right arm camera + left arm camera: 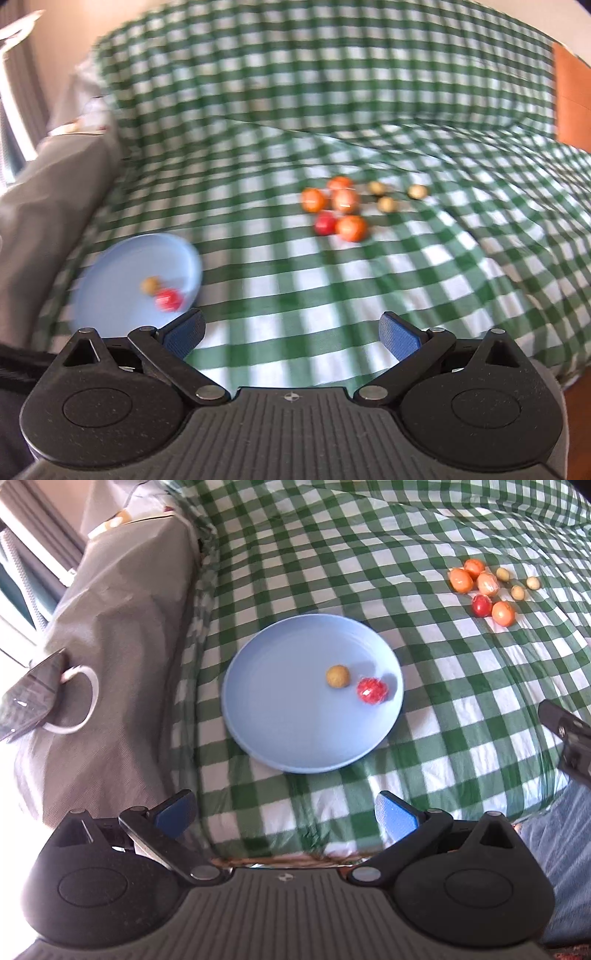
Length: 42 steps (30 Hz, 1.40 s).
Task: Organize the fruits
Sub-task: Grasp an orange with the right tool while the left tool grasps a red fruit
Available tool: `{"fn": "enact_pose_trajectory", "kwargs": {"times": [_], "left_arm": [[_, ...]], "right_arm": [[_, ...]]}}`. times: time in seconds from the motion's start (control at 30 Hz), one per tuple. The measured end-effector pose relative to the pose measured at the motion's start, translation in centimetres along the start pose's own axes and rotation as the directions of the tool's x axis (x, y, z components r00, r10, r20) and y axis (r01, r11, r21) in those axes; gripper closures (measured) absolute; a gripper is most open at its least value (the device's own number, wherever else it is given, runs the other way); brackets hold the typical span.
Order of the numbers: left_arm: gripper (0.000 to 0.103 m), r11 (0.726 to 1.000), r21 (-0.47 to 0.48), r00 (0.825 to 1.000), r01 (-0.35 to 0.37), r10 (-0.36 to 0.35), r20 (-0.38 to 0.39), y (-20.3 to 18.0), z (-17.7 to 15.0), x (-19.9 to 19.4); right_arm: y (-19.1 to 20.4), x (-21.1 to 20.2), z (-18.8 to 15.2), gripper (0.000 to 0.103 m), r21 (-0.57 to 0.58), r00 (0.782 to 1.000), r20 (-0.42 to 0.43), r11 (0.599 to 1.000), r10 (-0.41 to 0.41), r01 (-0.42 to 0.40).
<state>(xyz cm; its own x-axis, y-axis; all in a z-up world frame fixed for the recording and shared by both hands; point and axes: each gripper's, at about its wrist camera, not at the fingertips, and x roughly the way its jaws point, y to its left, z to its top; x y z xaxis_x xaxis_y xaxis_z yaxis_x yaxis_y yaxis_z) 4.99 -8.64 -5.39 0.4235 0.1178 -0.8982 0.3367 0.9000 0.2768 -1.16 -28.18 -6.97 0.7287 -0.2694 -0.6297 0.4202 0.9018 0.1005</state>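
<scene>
A light blue plate (280, 716) lies on the green checked cloth and holds a small tan fruit (337, 676) and a red fruit (372, 690). The plate also shows in the right wrist view (122, 269), blurred, at lower left. A loose pile of orange fruits (480, 583), a red fruit (481, 605) and small tan fruits (517, 590) lies on the cloth at far right; in the right wrist view the pile (343, 206) is ahead. My left gripper (286, 812) is open and empty, short of the plate. My right gripper (291, 332) is open and empty, short of the pile.
A grey covered surface (110, 664) lies left of the cloth with a dark object and white ring (74, 701) on it. The right gripper's body (569, 738) shows at the left wrist view's right edge. An orange-brown panel (572, 96) stands at far right.
</scene>
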Motion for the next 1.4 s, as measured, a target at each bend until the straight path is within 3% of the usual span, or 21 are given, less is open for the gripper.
{"fn": "enact_pose_trajectory", "kwargs": {"times": [0.27, 0.4, 0.53, 0.57, 0.63, 0.67, 0.7, 0.8, 0.93, 1.03, 1.23, 1.3, 1.4], "left_arm": [[0.0, 0.999, 0.04, 1.0, 0.006, -0.006, -0.022, -3.5, 4.9, 2.3], [0.0, 0.998, 0.062, 0.999, 0.007, -0.004, -0.04, -5.1, 7.1, 3.6], [0.0, 0.996, 0.093, 0.999, -0.006, 0.011, -0.052, -6.9, 9.1, 5.1], [0.0, 0.995, 0.098, 0.998, -0.004, 0.01, -0.055, -7.3, 9.7, 5.5], [0.0, 0.995, 0.101, 0.998, 0.009, -0.003, -0.057, -8.2, 10.9, 6.4], [0.0, 0.994, 0.103, 0.999, 0.02, -0.015, -0.048, -8.8, 11.6, 6.7], [0.0, 0.994, 0.106, 0.999, 0.033, -0.03, -0.033, -9.4, 12.3, 7.1], [0.0, 0.989, 0.125, 0.996, 0.082, -0.083, 0.007, -11.8, 14.6, 8.3], [0.0, 0.969, 0.138, 0.979, 0.204, -0.203, -0.021, -15.7, 17.7, 10.4], [0.0, 0.954, 0.138, 0.963, 0.267, -0.263, -0.052, -18.6, 19.5, 12.1], [0.0, 0.959, 0.079, 0.957, 0.273, -0.262, -0.128, -21.1, 22.6, 15.6], [0.006, 0.958, 0.048, 0.952, 0.284, -0.276, -0.131, -20.9, 22.9, 16.1], [0.042, 0.961, 0.023, 0.957, 0.276, -0.273, -0.099, -20.3, 23.3, 15.8]], "right_arm": [[-4.8, 9.8, 2.6, 0.003, 0.009, 0.992, 0.015, 0.992, -0.127, 0.127], [-5.9, 16.0, 4.0, 0.003, -0.017, 0.989, 0.012, 0.989, -0.149, 0.149], [-6.5, 20.4, 5.3, 0.004, -0.04, 0.992, 0.021, 0.992, -0.121, 0.122], [-6.7, 21.2, 5.3, 0.008, -0.056, 0.994, 0.031, 0.993, -0.105, 0.106], [-6.8, 21.8, 5.2, 0.047, -0.083, 0.996, 0.077, 0.995, -0.047, 0.054], [-7.1, 21.8, 5.2, 0.061, -0.085, 0.994, 0.1, 0.996, -0.032, 0.041], [-7.2, 21.7, 5.3, 0.065, -0.081, 0.994, 0.104, 0.995, -0.046, 0.055], [-9.2, 21.4, 5.6, 0.065, 0.014, 0.983, 0.103, 0.989, -0.15, 0.149], [-13.4, 21.5, 5.9, 0.065, 0.153, 0.935, 0.076, 0.931, -0.346, 0.332], [-15.3, 21.6, 5.8, 0.064, 0.218, 0.93, 0.064, 0.914, -0.363, 0.341], [-15.1, 22.4, 5.8, 0.063, 0.175, 0.92, 0.068, 0.913, -0.385, 0.369], [-15.2, 22.5, 5.8, 0.063, 0.171, 0.92, 0.07, 0.914, -0.384, 0.369], [-15.1, 22.7, 6.1, 0.063, 0.167, 0.92, 0.072, 0.914, -0.386, 0.371]]}}
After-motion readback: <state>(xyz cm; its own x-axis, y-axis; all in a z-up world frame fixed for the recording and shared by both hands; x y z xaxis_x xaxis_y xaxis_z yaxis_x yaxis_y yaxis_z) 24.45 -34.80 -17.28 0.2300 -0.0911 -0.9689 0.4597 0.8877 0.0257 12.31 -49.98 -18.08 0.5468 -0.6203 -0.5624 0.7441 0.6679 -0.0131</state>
